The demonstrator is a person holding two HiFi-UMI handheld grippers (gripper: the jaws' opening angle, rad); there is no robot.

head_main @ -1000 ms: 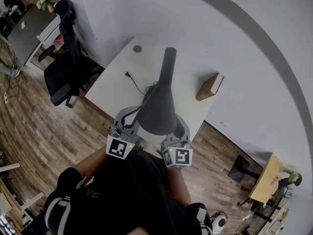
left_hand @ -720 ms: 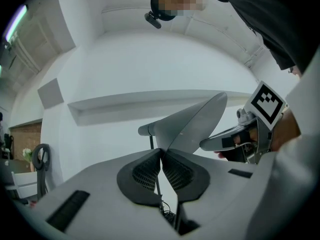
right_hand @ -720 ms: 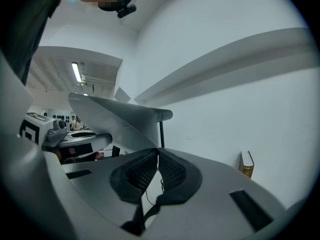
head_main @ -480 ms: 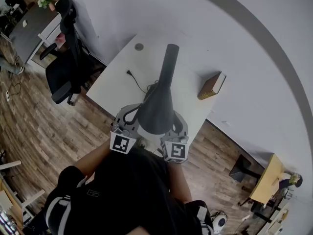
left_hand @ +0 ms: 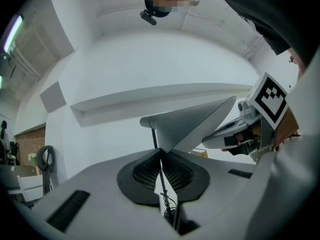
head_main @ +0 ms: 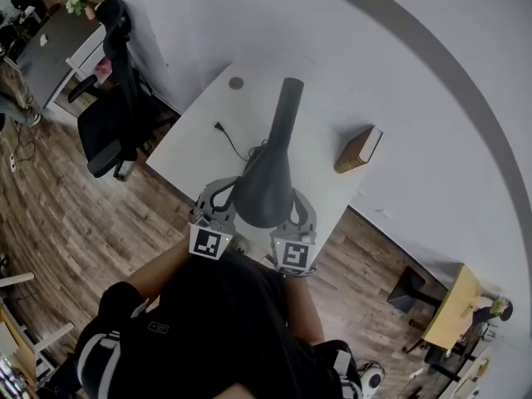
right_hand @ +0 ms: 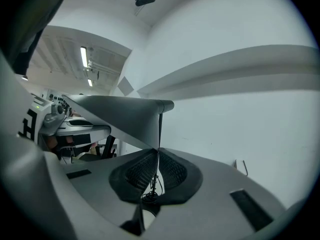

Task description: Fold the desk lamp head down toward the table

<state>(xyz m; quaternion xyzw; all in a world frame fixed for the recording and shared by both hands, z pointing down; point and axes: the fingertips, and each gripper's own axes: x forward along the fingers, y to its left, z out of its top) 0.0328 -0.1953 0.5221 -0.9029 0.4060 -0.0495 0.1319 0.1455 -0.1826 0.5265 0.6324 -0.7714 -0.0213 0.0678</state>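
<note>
A grey desk lamp stands on the white table (head_main: 199, 148). Its cone-shaped head (head_main: 264, 191) hangs over the near table edge, and its neck (head_main: 287, 110) runs back toward the wall. My left gripper (head_main: 233, 193) is shut on the left rim of the head, my right gripper (head_main: 293, 201) on the right rim. In the left gripper view the pads (left_hand: 161, 156) meet on the thin edge of the head (left_hand: 195, 124). The right gripper view shows the same grip (right_hand: 157, 154) on the head (right_hand: 125, 116). The right jaws have just been opening slightly, with the rim still between them.
A black cord with a plug (head_main: 224, 133) lies on the table left of the lamp. A brown book (head_main: 357, 148) lies by the wall at the right, and a round grommet (head_main: 236, 82) sits at the far corner. A black office chair (head_main: 112, 115) stands left of the table.
The lamp head has sunk a little with both grippers on its rim and now looks smaller from above. The right gripper's marker cube has rolled and shifted slightly left.
</note>
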